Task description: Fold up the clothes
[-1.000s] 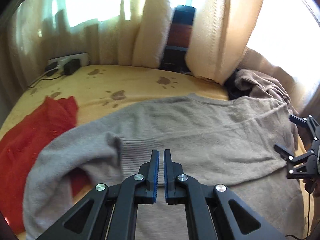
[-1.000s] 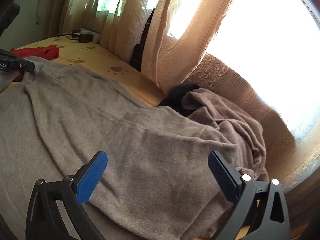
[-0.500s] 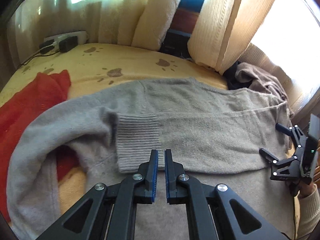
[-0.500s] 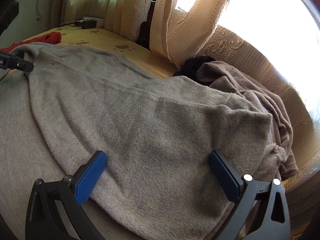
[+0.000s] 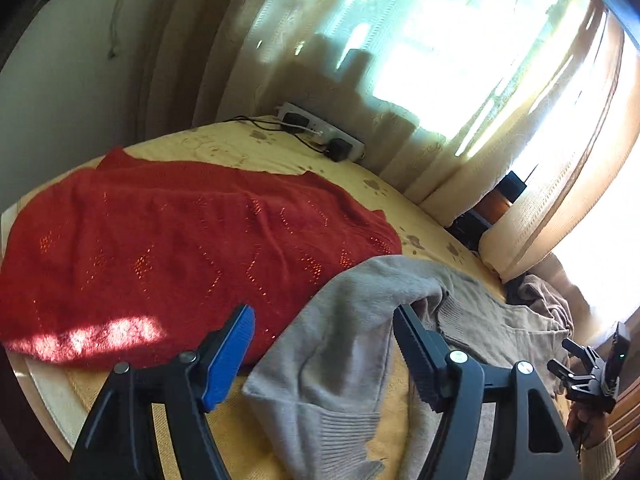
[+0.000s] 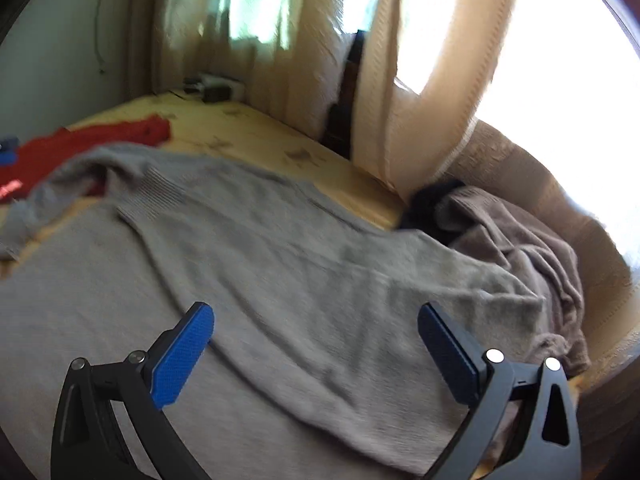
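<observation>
No readable words or labels anywhere. Grey sweater (image 6: 280, 264) lies spread on yellow bed (image 5: 256, 152), one sleeve (image 5: 344, 344) bunched beside red knit (image 5: 172, 236). Left hand-held gripper (image 5: 324, 356) opening over sleeve, pads not touching it. Right hand-held gripper (image 6: 316, 344) spread wide above sweater, holding nothing.

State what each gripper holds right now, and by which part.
Nothing is held. The left gripper is opening above the grey sweater's sleeve, pads clear of it. The right gripper is open over the sweater's body, gripping nothing.
</observation>
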A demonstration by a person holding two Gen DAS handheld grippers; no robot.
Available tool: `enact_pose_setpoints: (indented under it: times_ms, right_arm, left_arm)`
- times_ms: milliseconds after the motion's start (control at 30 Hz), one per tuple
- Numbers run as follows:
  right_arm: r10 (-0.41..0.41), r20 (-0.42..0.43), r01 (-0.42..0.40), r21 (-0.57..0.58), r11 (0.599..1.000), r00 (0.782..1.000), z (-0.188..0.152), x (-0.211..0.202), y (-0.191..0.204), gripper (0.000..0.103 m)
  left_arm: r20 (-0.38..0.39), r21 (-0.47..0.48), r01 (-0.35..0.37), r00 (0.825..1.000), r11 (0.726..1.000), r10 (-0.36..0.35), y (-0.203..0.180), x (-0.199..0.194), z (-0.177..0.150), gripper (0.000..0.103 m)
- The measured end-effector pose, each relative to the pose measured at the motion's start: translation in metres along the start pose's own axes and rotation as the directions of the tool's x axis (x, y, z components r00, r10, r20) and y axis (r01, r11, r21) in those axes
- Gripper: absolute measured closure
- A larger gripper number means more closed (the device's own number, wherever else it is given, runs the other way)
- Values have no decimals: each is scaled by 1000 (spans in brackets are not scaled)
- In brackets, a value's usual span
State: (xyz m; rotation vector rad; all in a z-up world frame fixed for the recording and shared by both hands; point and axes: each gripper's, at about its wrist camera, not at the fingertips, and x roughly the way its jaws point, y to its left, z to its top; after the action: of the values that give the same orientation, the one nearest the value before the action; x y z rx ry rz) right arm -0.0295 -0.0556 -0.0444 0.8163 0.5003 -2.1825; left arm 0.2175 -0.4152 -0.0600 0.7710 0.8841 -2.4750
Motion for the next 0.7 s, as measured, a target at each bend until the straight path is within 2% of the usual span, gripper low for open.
enact_pose_setpoints:
  times_ms: [33,100,133,167,200,267,300,400,600,633,667,700]
  right_arm:
    - [97,11,-97,3,995,995,10,-2,21,1]
    - [269,16,-269,-1,963,963,28,-2,65,9]
    - [334,0,-334,-9,942,943,34,4,88,19]
    - [394,-23,-395,-11,919,919,37,12,111,34]
    - [451,-49,-452,-10,892,891,39,21,134,42]
    - [519,-97,-523,-25,852,849,39,39,175,42]
    - [536,-120,-543,-41,839,836,38,47,194,42]
    - [552,-172,-569,-69,820,816,35,70,230,42]
    - [549,-234,-579,-81,811,802,35,93,253,44]
    - [547,-246,-580,-83,811,800,34,96,255,48]
    - [544,-259,-580,-86,810,798,32,100,257,57]
    - [537,-267,-577,-98,811,800,30,100,260,71]
  left_arm:
    - [-5,1,10,1000,1000,-10,2,1,-3,29]
    - [-17,14,30,999,999,-30,4,3,-8,29]
    - [-25,20,40,999,999,-39,4,3,-11,29]
    - [-33,25,51,998,998,-50,5,3,-14,29]
    - [-41,25,57,998,998,-56,6,2,-16,29]
    - [-53,20,63,997,998,-62,10,0,-20,29]
    - [-54,14,64,997,998,-63,13,-2,-22,28]
    - [-54,-2,61,997,998,-61,22,-6,-24,28]
    - [-56,-41,54,997,998,-56,40,-10,-27,28]
    - [-56,-50,52,997,997,-55,42,-9,-27,27]
    - [-58,-59,53,997,997,-56,45,-8,-27,27]
    - [-59,-66,54,997,996,-58,46,-7,-27,27]
